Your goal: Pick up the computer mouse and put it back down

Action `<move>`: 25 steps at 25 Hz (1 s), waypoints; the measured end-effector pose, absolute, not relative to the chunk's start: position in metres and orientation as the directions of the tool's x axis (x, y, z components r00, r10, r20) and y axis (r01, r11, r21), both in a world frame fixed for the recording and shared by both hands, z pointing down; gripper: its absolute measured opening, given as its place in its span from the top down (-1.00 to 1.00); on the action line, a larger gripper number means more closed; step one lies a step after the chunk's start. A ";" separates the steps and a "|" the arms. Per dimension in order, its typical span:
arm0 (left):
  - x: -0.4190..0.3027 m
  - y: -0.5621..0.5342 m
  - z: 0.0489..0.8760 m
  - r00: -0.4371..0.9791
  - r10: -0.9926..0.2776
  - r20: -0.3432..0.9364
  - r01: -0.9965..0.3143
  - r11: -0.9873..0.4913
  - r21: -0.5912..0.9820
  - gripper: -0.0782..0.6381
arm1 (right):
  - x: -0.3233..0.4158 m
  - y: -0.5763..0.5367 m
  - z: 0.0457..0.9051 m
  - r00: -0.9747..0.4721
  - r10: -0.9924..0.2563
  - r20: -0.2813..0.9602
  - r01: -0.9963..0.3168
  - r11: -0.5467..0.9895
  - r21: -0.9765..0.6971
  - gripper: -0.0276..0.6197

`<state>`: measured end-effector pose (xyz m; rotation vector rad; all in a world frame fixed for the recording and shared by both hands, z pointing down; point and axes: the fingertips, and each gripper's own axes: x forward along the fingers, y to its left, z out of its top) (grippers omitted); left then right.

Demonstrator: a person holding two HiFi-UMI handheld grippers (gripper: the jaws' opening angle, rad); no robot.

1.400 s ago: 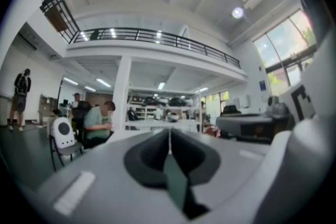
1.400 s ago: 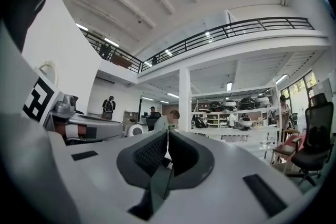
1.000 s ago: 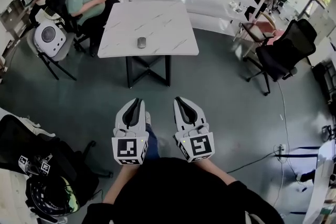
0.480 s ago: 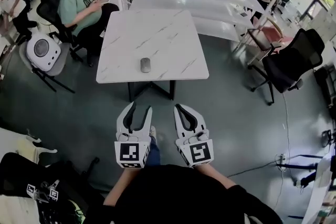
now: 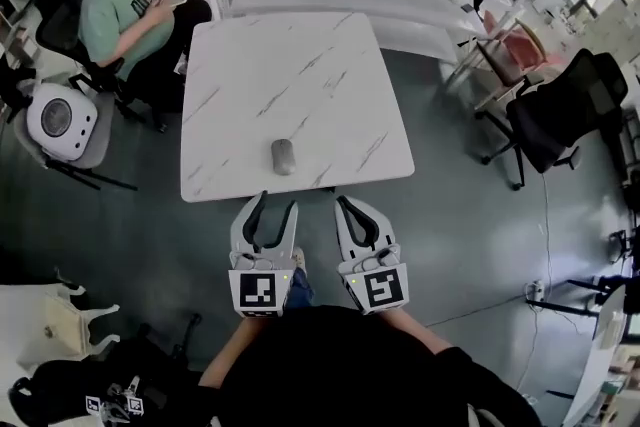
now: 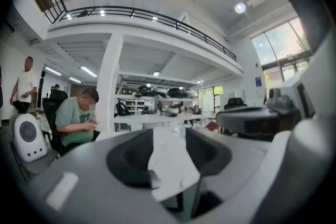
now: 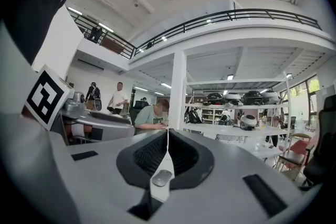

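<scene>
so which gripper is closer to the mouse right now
Left. The left gripper sits just short of the computer mouse, jaws just opened and empty; the right gripper is farther off to its right.

1. The table [image 5: 300, 65] is white marble with thin grey veins.
2. The mouse [image 5: 284, 156] is plain grey.
3. The left gripper [image 5: 277, 203] and right gripper [image 5: 343, 202] are pale grey-white, with black linings inside the jaws.
4. Each marker cube [image 5: 259, 292] shows a black square pattern on white.
5. The floor [image 5: 470, 235] is dark grey-green.
6. The seated person's shirt [image 5: 115, 10] is green.
7. The office chair [image 5: 560, 115] is black, and the side chair [image 5: 515, 50] is pinkish red.
8. The round device [image 5: 55, 120] is white with a dark circular face.
9. The wearer's top [image 5: 340, 365] is black.
</scene>
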<state>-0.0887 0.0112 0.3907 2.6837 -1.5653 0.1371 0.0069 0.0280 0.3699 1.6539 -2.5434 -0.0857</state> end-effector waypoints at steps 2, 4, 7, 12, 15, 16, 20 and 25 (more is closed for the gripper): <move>-0.091 -0.006 0.394 0.491 -0.865 0.100 -0.869 -0.495 -0.017 0.23 | 0.004 0.014 0.377 -0.409 -0.911 0.057 -0.905 0.413 0.100 0.85; -0.093 -0.020 0.397 0.489 -0.866 0.105 -0.871 -0.492 -0.003 0.23 | 0.003 0.002 0.381 -0.409 -0.911 0.061 -0.905 0.413 0.097 0.85; -0.094 -0.034 0.404 0.490 -0.863 0.126 -0.871 -0.491 0.021 0.20 | 0.002 -0.012 0.389 -0.406 -0.911 0.075 -0.908 0.411 0.083 0.85; -0.095 -0.049 0.417 0.485 -0.859 0.162 -0.872 -0.488 0.026 0.19 | 0.000 -0.029 0.398 -0.421 -0.903 0.089 -0.901 0.427 0.075 0.85; -0.093 -0.055 0.422 0.474 -0.862 0.177 -0.878 -0.478 0.025 0.18 | -0.001 -0.036 0.402 -0.442 -0.892 0.097 -0.889 0.450 0.083 0.85; -0.092 -0.057 0.424 0.470 -0.863 0.183 -0.880 -0.474 0.024 0.18 | -0.001 -0.038 0.403 -0.450 -0.887 0.102 -0.885 0.459 0.084 0.85; -0.086 -0.066 0.431 0.450 -0.868 0.210 -0.890 -0.455 0.023 0.18 | 0.004 -0.048 0.409 -0.482 -0.868 0.122 -0.865 0.493 0.092 0.85; -0.081 -0.076 0.449 0.420 -0.871 0.255 -0.904 -0.427 0.029 0.16 | 0.010 -0.059 0.422 -0.510 -0.849 0.138 -0.849 0.522 0.079 0.85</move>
